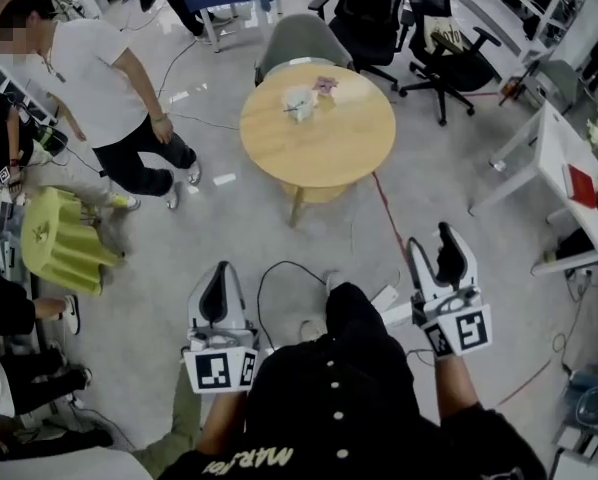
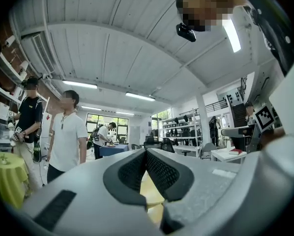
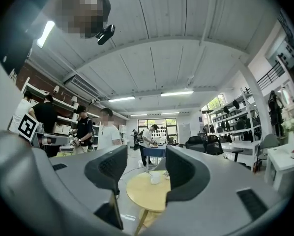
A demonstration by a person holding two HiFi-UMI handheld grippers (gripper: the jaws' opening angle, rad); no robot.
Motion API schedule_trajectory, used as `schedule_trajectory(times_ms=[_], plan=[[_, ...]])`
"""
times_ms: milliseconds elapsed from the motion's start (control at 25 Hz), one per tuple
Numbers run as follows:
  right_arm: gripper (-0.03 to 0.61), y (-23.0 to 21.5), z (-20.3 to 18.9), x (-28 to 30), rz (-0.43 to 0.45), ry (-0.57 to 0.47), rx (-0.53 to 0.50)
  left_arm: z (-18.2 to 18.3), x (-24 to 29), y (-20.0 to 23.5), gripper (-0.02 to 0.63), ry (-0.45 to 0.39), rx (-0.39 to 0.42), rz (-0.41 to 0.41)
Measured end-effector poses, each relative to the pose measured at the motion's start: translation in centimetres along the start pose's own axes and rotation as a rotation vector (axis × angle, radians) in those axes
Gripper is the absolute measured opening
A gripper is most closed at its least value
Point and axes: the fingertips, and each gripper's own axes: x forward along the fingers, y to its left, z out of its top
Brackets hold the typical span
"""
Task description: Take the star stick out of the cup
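Observation:
A small white cup (image 1: pixel 299 105) stands on the round wooden table (image 1: pixel 324 148) a few steps ahead, with a thin stick across its rim that is too small to make out. A small pink thing (image 1: pixel 325 85) lies beside it. My left gripper (image 1: pixel 218 290) is held low at my left, far from the table, its jaws shut with nothing between them (image 2: pixel 146 154). My right gripper (image 1: pixel 431 252) is at my right, jaws wide open and empty (image 3: pixel 146 168). Through that gap the right gripper view shows the table (image 3: pixel 149 195) and the cup (image 3: pixel 156 179) far off.
A person in a white shirt (image 1: pixel 99 78) stands left of the table, near a green-covered stool (image 1: pixel 64 240). A grey chair (image 1: pixel 301 43) and black office chairs (image 1: pixel 394 18) sit behind the table. A white desk (image 1: pixel 569 163) is at right. Cables (image 1: pixel 279 278) cross the floor.

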Motion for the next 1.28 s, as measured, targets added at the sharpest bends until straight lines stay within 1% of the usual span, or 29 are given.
schedule_trajectory(times_ms=[120, 240, 320, 440, 560, 640, 720, 880, 1080, 1280], plan=[[0.233, -0.7, 0.0, 2.7, -0.004, -0.019, 0.019, -0.6, 2.2, 0.6, -0.003, 0.006, 0.005, -0.008], [0.233, -1.9, -1.1, 6.0, 0.014, -0.023, 0.017, -1.2, 5.2, 1.6, -0.003, 0.01, 0.015, 0.0], [0.233, -3.3, -1.8, 8.4, 0.02, -0.027, 0.023, -1.7, 7.8, 2.2, -0.003, 0.017, 0.012, 0.014], [0.233, -5.5, -1.5, 12.6, 0.041, -0.051, 0.048, -1.6, 12.2, 2.4, -0.003, 0.011, 0.01, 0.025], [0.233, -8.4, -2.0, 16.9, 0.055, -0.053, 0.04, -1.1, 17.2, 2.8, -0.003, -0.005, 0.027, 0.036], [0.233, -11.1, -3.4, 19.1, 0.043, -0.013, 0.015, -0.7, 20.4, 3.2, -0.003, -0.02, 0.032, 0.054], [0.233, -13.3, -3.9, 21.4, 0.04, 0.008, 0.016, -0.1, 23.3, 3.6, -0.003, -0.039, 0.037, 0.08], [0.235, -17.4, -3.3, 26.1, 0.052, -0.01, 0.034, 1.2, 28.9, 4.0, -0.003, -0.06, 0.042, 0.117], [0.235, -22.5, -1.3, 32.9, 0.066, -0.039, 0.043, 2.9, 36.2, 5.0, -0.003, -0.084, 0.046, 0.156], [0.236, -26.1, -1.9, 38.3, 0.108, -0.027, 0.036, 2.2, 41.6, 5.5, -0.003, -0.066, 0.031, 0.208]])
